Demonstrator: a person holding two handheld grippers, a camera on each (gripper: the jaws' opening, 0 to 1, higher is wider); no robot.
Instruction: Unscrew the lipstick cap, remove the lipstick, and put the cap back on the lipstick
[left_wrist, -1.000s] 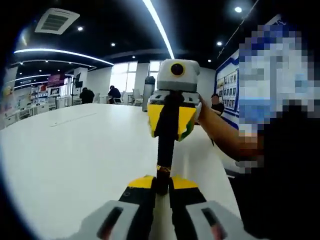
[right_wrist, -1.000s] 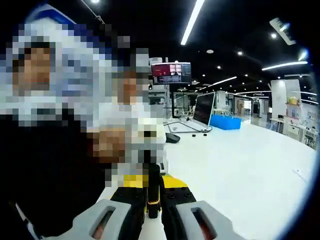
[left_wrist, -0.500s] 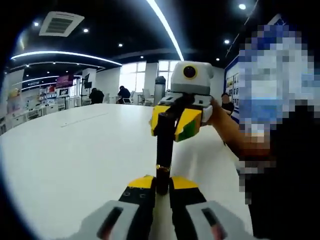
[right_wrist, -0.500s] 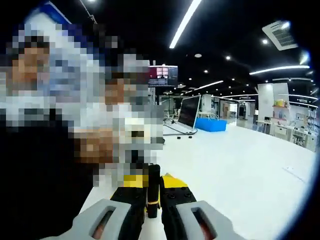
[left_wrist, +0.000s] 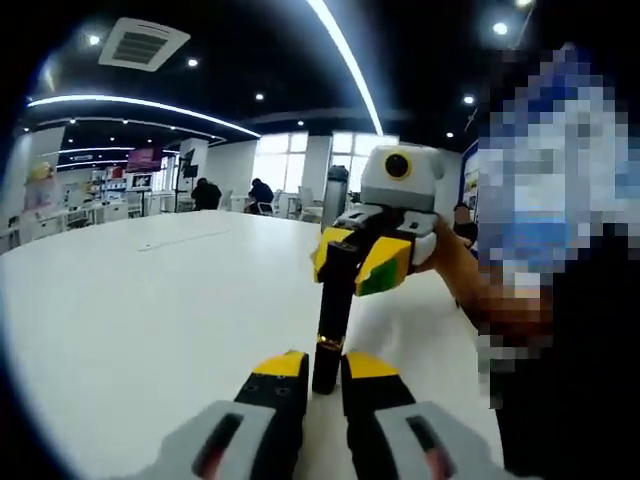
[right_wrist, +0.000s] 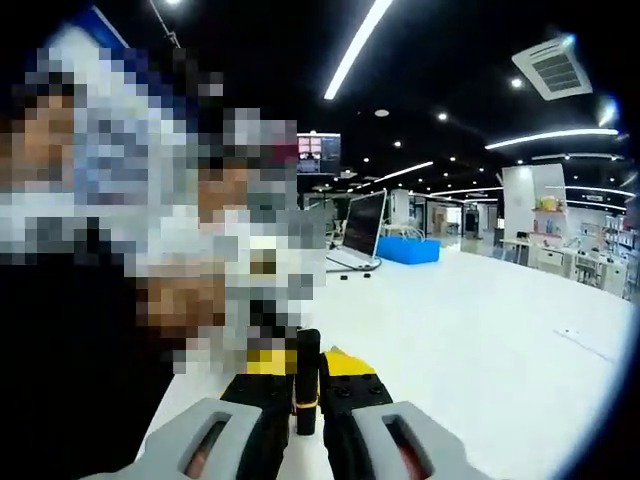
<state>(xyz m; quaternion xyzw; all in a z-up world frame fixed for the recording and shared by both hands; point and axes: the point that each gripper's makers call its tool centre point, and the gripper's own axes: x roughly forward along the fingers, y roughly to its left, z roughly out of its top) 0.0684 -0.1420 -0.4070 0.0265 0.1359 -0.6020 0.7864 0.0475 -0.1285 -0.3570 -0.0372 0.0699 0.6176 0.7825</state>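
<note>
The lipstick (left_wrist: 330, 320), a slim black tube with a gold band, is held in the air above the white table (left_wrist: 130, 310). The left gripper (left_wrist: 322, 372) clamps its lower end, and the right gripper (left_wrist: 362, 262) clamps the upper part, facing it.

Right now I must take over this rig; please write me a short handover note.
Left hand-held gripper: shut on the base end of the lipstick.
Right hand-held gripper: shut on the lipstick's far end, the cap side.
The lipstick is held in the air between them, above the white table.
Done: both ends gripped.
Left: no gap shows at the gold band, so unscrew the cap, remove the lipstick, recap.
</note>
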